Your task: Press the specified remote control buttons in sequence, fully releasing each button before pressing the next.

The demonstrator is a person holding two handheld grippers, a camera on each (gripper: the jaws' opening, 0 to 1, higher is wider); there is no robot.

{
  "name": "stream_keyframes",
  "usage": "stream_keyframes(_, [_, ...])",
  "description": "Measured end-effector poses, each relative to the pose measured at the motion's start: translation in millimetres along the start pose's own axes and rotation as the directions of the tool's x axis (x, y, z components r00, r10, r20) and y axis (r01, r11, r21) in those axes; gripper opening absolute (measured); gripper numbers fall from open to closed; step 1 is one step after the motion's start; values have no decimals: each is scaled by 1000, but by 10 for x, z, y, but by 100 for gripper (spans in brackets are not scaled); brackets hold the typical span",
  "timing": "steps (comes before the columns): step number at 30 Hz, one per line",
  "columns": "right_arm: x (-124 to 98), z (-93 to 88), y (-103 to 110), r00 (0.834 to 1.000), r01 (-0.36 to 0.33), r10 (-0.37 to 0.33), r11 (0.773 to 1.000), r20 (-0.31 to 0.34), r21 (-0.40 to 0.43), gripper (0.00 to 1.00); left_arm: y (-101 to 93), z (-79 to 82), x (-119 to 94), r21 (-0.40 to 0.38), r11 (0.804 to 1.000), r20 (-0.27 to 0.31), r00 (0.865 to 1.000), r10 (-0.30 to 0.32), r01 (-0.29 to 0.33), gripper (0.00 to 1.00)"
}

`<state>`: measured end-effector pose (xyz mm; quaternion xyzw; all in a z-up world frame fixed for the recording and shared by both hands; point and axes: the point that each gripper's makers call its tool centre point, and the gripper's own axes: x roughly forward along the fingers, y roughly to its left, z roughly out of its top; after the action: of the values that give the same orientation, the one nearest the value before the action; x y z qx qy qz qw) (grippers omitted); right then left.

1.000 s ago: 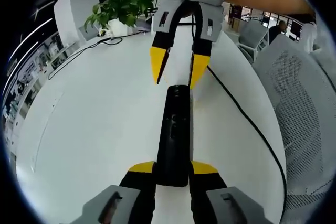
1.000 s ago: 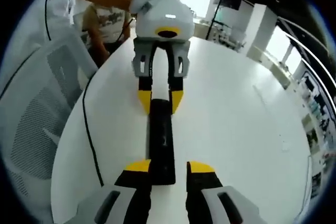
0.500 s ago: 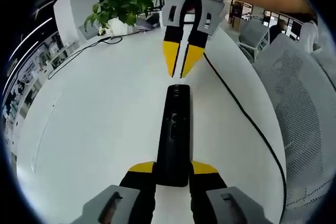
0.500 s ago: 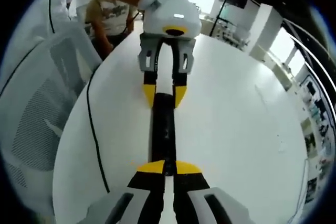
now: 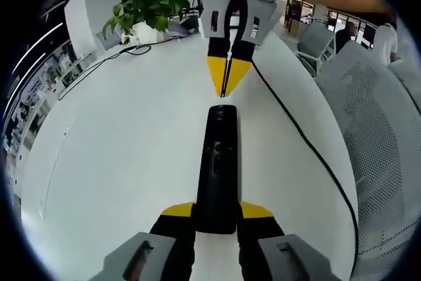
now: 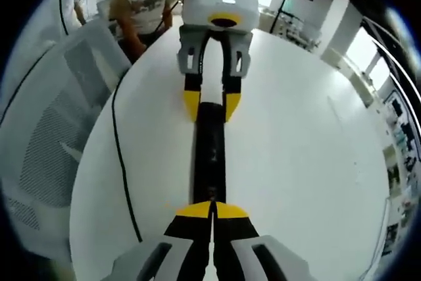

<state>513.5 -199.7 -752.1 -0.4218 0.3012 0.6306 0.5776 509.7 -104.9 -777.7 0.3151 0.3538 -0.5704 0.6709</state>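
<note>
Between your left gripper [image 5: 216,213]'s yellow-tipped fingers [image 5: 176,211], the near end of the black remote control [image 5: 218,162] sat pinched, its length lying flat on the white desk [image 5: 118,143] and pointing away from you. Your right gripper [image 6: 211,211] had its fingers pressed together, tips meeting just off the remote's far end, apart from it in the left gripper view. Beside the remote, a black cable [image 5: 309,143] ran along the desk; a potted plant [image 5: 148,8] stood at the far edge, a mesh chair [image 5: 378,123] alongside
</note>
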Motion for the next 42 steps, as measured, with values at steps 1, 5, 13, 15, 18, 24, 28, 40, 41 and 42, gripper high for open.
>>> stream_keyframes(1, [1,0,-1,1000,-2,2,1000,-1,0,0,-1,2,2,1,1000,-6,1000,0,0,23])
stream_keyframes(5, [9,-9,-35,1000,-4,4,1000,-11,22,0,-5,-2,2,4,1000,-23,1000,-2,2,23])
stream_keyframes(13, [61,-57,5,999,-26,27,999,-47,23,0,-5,-8,-1,5,1000,-26,1000,-1,1,22])
stream_keyframes(15, [78,-76,9,998,-33,34,999,-52,26,0,-3,-10,-2,1,1000,-18,1000,-1,1,22])
stream_keyframes(18, [94,-97,17,997,-40,42,999,-65,26,0,-3,-9,-2,-1,1000,-13,1000,-1,1,22])
stream_keyframes(24, [103,-89,25,996,-44,46,999,-71,31,0,-4,-9,-3,-1,1000,-10,1000,-2,2,22])
stream_keyframes(28, [114,-78,8,996,-44,47,999,-75,32,0,-1,-9,-5,-2,1000,-2,1000,-1,1,22])
stream_keyframes(40, [137,-79,-12,993,-62,65,998,-101,25,0,-8,-4,-3,-1,1000,0,1000,-3,3,23])
stream_keyframes(41, [139,-77,-15,993,-63,65,998,-100,22,0,-7,-4,-4,-1,1000,0,1000,-3,3,23])
stream_keyframes(42, [141,-74,-14,993,-65,67,998,-99,24,0,-7,-4,-4,-1,1000,1,1000,-3,3,23])
